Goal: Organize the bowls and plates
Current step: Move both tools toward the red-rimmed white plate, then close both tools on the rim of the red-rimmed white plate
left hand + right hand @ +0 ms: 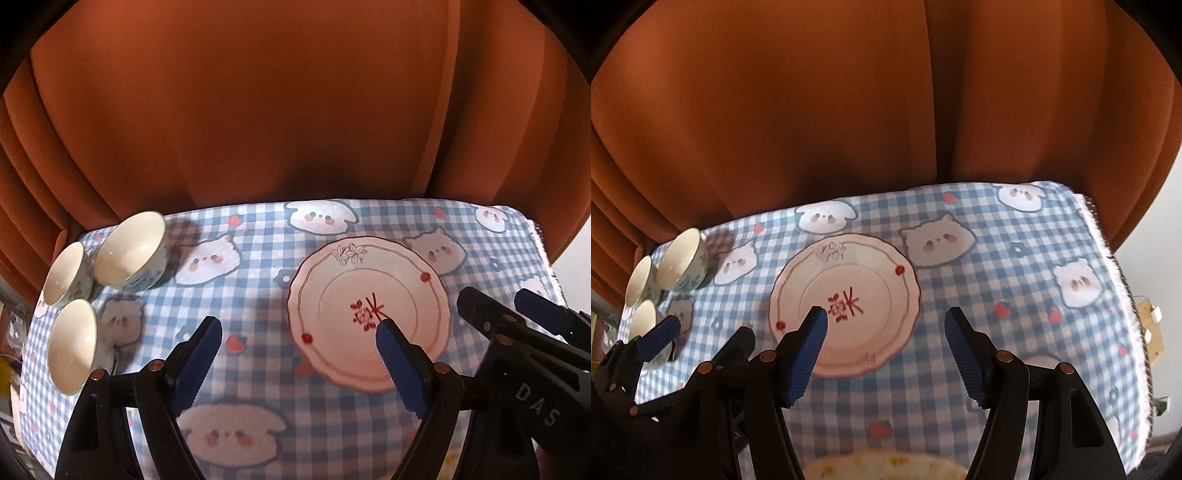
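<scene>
Both grippers (299, 332) (884, 325) tilted down, fingers apart.

Lighting was warm and moderately dim. The bowls (129, 251) cast soft shadows rightward across the tablecloth (258, 288). The curtain (258, 110) behind the tablecloth appeared soft and unfocused. Fisheye bending curved the tablecloth's edges; corners were vignetted black.

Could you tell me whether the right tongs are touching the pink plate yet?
Apart. The left wrist view shows the right tongs open beyond the pink plate, checked cloth visible between them.
</scene>
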